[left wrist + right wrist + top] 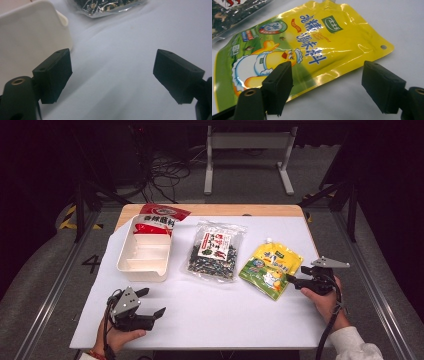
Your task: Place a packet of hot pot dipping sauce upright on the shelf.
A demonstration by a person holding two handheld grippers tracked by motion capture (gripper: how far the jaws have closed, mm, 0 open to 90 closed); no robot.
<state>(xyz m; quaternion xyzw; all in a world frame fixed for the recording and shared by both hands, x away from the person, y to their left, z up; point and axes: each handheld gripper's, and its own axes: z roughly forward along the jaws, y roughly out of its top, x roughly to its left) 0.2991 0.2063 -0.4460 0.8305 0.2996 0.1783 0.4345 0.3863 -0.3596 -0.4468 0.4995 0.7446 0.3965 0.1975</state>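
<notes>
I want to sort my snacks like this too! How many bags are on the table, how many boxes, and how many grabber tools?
Bags: 3, the red bag, the clear bag of dark bits, the yellow pouch
Boxes: 1, the white divided box
Grabber tools: 2, the left gripper and the right gripper
Total: 6

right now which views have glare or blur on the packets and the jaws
Right gripper view: white glare streaks across the glossy yellow spouted pouch, whose print stays readable; the near black jaws are soft. Left gripper view: the clear crinkled packet of dark pieces glints and is blurred, as is the white plastic divided box. High view: dim surroundings, evenly lit white tabletop, mild sheen on packets.
</notes>
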